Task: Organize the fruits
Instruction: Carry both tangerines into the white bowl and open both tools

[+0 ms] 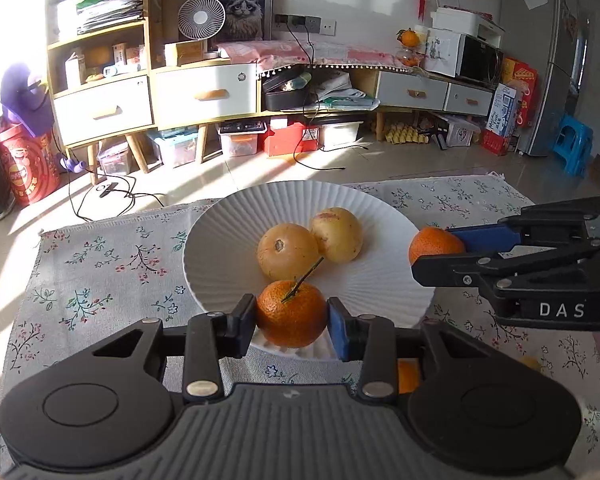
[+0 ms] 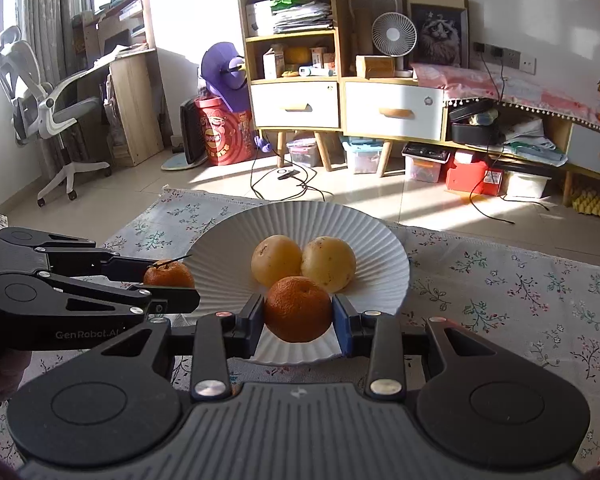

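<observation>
A white ribbed plate sits on the floral cloth with two yellow fruits in its middle. My left gripper is shut on a stemmed orange tangerine over the plate's near rim. That same gripper and its tangerine show at the plate's left edge in the right wrist view. My right gripper is shut on a second tangerine above the near rim. From the left wrist it appears at the plate's right edge with its tangerine.
A floral cloth covers the table. Another orange fruit peeks out beneath my left gripper. Beyond the table's far edge lie a sunlit tiled floor with cables, wooden cabinets and storage boxes. A hand grips the left tool.
</observation>
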A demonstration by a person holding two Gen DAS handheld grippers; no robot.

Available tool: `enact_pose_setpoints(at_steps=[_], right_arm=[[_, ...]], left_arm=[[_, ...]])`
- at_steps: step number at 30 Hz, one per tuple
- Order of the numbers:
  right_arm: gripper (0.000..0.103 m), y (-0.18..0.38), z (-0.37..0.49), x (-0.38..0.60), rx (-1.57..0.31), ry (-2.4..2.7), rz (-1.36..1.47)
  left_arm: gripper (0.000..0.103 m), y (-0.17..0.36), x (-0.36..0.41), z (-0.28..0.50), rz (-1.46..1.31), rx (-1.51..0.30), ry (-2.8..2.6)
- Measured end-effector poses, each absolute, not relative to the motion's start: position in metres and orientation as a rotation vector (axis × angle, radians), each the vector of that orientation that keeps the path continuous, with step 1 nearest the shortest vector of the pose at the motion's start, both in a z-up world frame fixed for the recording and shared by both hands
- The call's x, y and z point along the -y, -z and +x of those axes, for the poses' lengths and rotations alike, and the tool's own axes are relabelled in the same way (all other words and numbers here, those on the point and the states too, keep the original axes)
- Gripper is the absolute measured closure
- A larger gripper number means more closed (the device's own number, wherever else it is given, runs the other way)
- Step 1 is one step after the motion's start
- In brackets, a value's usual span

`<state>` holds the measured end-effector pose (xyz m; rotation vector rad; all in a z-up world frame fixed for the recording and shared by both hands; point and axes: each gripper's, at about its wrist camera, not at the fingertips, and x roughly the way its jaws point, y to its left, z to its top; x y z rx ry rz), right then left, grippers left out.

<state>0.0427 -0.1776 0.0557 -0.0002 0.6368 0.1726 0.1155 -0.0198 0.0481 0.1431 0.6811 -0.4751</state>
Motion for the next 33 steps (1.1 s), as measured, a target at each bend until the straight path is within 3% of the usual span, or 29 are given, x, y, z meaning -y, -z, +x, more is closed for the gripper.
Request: enact_pose_setpoints(at_steps=[33], right_arm=[[0.069,-0.041,0.072,0.184,-0.734,-0.228,-0.142]], left_arm=[[0.072,-0.028,0.038,0.144,0.252,-0.747,0.594]])
